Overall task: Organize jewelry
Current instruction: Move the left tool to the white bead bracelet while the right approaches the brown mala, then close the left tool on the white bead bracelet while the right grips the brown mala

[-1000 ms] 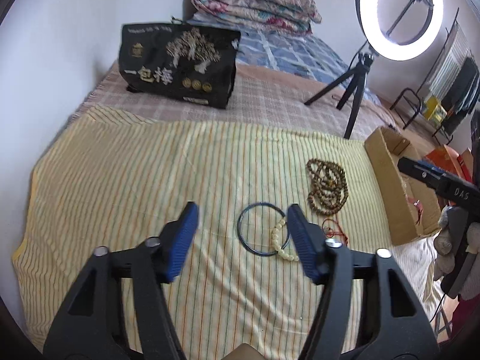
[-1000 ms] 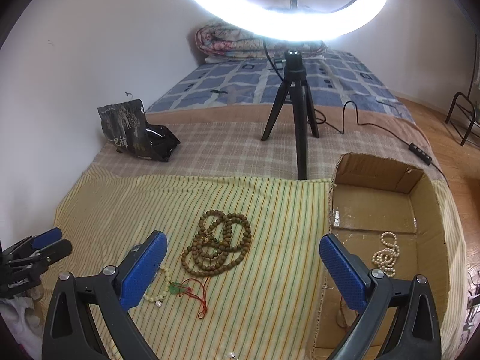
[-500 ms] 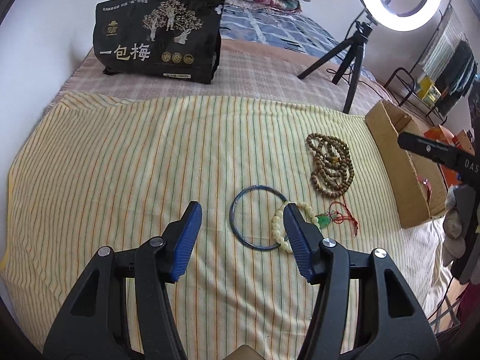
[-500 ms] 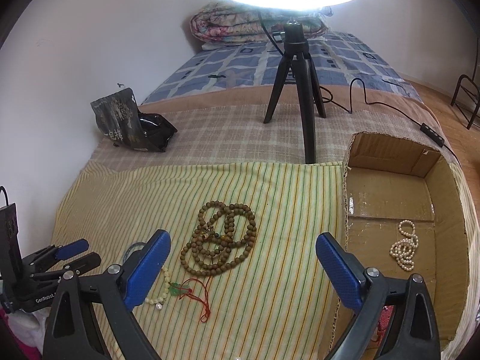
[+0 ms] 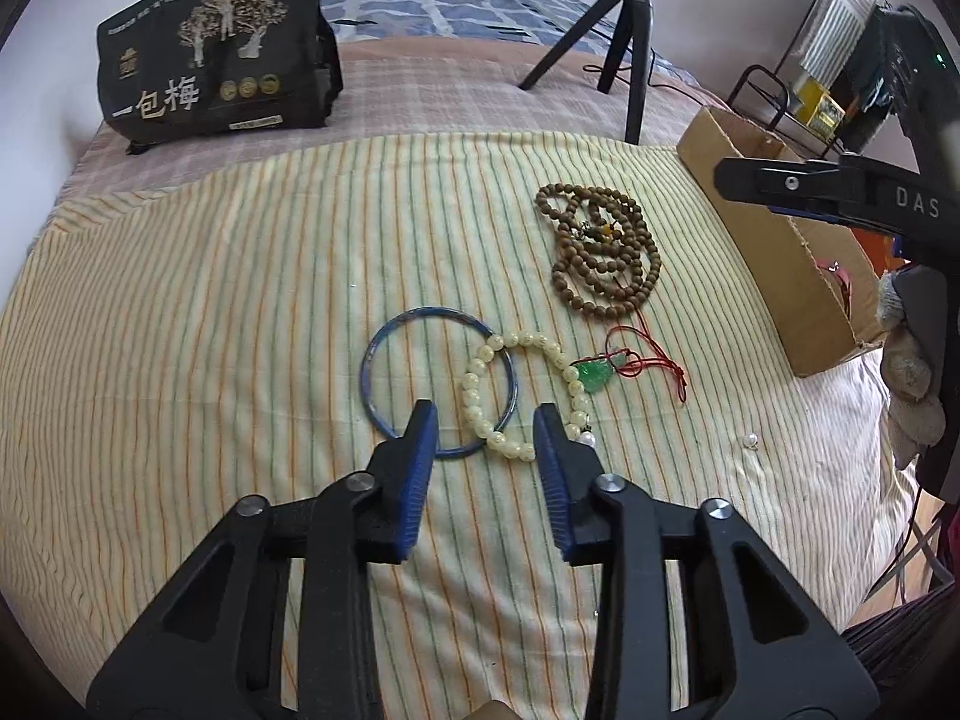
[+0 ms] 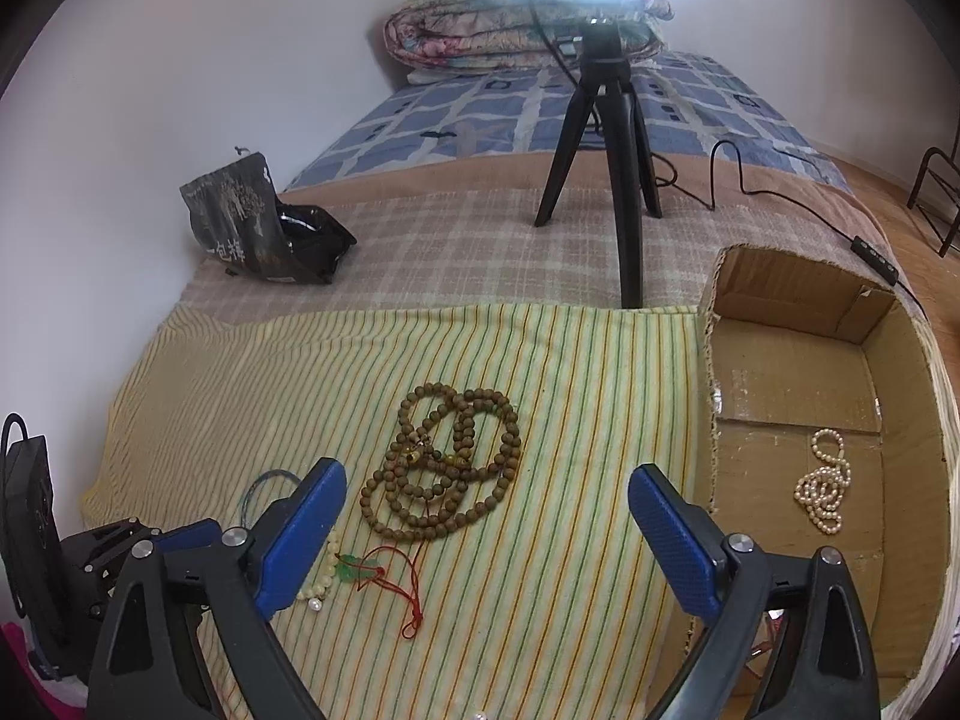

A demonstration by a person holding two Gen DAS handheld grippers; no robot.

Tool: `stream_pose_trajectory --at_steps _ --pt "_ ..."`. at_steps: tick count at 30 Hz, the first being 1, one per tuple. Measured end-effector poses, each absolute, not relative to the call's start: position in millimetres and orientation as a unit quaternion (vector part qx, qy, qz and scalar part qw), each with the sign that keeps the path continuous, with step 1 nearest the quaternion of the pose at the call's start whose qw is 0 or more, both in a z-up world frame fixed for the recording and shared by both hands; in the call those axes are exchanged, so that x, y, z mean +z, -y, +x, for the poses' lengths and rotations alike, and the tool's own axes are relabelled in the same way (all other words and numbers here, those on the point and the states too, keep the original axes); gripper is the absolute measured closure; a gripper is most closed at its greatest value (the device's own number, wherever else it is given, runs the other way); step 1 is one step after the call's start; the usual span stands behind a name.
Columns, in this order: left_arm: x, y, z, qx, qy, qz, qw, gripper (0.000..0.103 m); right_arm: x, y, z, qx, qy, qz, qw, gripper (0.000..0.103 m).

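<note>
On the bed's striped cloth (image 5: 240, 276) lay one wooden bead strand (image 5: 603, 258), one blue bangle (image 5: 438, 381) and one cream bracelet (image 5: 522, 393) overlapping it. One pearl strand (image 6: 825, 483) sat in the one cardboard box (image 6: 798, 372). The left gripper (image 5: 483, 426), fingers narrowly parted and empty, straddled that overlap and risked snagging both pieces; the right gripper (image 6: 486, 504) hung wide, empty.

On the striped cloth (image 5: 210, 312) lie one blue bangle (image 5: 384, 348), one cream bead bracelet (image 5: 480, 402), one brown bead necklace (image 5: 606, 258), one green pendant (image 5: 593, 373) and one loose pearl (image 5: 750, 439); one pearl strand (image 6: 825, 483) lies in one cardboard box (image 6: 792, 372).
</note>
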State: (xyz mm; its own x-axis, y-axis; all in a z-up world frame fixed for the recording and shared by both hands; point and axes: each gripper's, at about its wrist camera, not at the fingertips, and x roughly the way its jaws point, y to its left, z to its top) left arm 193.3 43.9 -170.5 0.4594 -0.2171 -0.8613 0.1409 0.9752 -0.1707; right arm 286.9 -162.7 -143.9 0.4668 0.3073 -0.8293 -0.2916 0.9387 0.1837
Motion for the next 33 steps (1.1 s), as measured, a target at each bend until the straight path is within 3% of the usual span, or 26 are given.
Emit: stream_pose_trajectory --at_steps 9,20,33 --pt "-180.4 -35.9 208.4 -0.098 -0.514 -0.019 0.852 0.076 -157.0 160.9 297.3 0.169 -0.506 0.028 0.845 0.019" --pt "-195.5 -40.3 220.4 -0.088 -0.531 -0.011 0.843 0.085 -174.1 150.5 308.8 0.168 -0.525 0.028 0.834 0.019" --pt "-198.6 -42.2 221.7 -0.095 -0.529 -0.011 0.843 0.087 -197.9 124.1 319.5 0.160 -0.552 0.005 0.818 0.015"
